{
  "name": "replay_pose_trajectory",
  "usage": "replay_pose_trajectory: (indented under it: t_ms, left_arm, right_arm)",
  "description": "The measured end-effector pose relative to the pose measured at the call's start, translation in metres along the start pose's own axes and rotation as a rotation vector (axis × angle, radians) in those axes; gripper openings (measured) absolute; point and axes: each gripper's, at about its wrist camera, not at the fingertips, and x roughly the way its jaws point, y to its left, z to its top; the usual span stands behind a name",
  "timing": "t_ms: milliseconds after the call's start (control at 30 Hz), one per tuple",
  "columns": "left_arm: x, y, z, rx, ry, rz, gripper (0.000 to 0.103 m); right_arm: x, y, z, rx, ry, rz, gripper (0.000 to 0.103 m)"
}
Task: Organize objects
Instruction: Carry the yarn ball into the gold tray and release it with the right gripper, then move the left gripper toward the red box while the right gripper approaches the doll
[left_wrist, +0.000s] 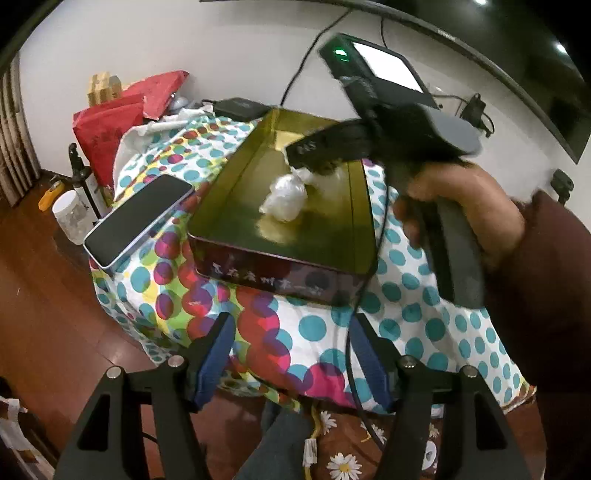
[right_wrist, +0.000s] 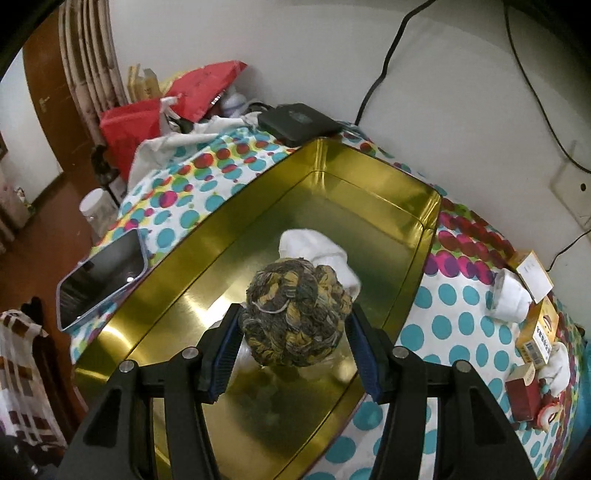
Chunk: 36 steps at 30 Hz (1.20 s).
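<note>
The right hand-held gripper (right_wrist: 293, 343) clasped a patterned sock ball (right_wrist: 295, 314) over the gold tin (right_wrist: 177, 258), beside a white bundle (right_wrist: 317, 251), possibly socks. The left hand-held gripper (left_wrist: 291, 354) gaped empty; a phone (left_wrist: 138, 218) lay beside the tin.

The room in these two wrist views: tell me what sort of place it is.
Probably a lived-in home room, perhaps a bedroom. A small table under a polka-dot cotton cloth carries a gold metal tin, a dark-screened smartphone and small medicine boxes, with wooden flooring below.
</note>
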Motion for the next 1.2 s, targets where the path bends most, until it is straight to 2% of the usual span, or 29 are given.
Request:
replay_pose_trajectory:
  t_ms: [67, 133, 200, 267, 367, 533, 567, 667, 767, 967, 1200]
  left_arm:
    - [0.002, -0.002, -0.002, 0.018, 0.013, 0.008, 0.066]
    - [0.004, -0.004, -0.002, 0.041, 0.015, 0.011, 0.066]
    - [0.005, -0.006, -0.002, 0.063, 0.014, 0.018, 0.066]
    - [0.005, -0.006, -0.002, 0.074, 0.007, 0.026, 0.066]
    - [0.006, -0.004, 0.0, 0.094, -0.004, 0.029, 0.066]
    - [0.008, -0.004, 0.003, 0.135, -0.015, 0.046, 0.066]
    - [0.008, -0.005, 0.004, 0.141, -0.018, 0.056, 0.066]
    - [0.008, -0.009, 0.004, 0.169, -0.034, 0.049, 0.066]
    - [0.011, -0.018, 0.002, 0.22, -0.017, 0.028, 0.066]
    - [0.014, -0.036, 0.007, 0.266, -0.007, -0.047, 0.066]
    - [0.02, -0.065, 0.021, 0.31, -0.042, -0.064, 0.066]
  right_arm:
    - [0.001, 0.008, 0.011, -0.019, -0.005, -0.041, 0.053]
    - [-0.006, -0.002, 0.009, -0.031, -0.015, -0.067, 0.053]
    - [-0.009, -0.03, 0.005, -0.025, -0.014, -0.075, 0.053]
    - [-0.004, -0.021, 0.028, -0.024, -0.005, -0.08, 0.053]
    - [0.025, 0.015, 0.043, -0.021, 0.004, -0.072, 0.053]
    - [0.037, 0.03, 0.045, 0.0, 0.007, -0.017, 0.056]
    - [0.036, 0.03, 0.044, 0.004, -0.002, -0.007, 0.06]
    - [0.024, 0.028, 0.039, 0.006, -0.059, -0.011, 0.078]
    - [0.007, 0.021, 0.034, 0.029, -0.107, 0.007, 0.08]
    - [-0.031, -0.016, 0.003, 0.12, -0.195, -0.042, 0.083]
    - [-0.057, -0.102, -0.055, 0.31, -0.229, -0.174, 0.083]
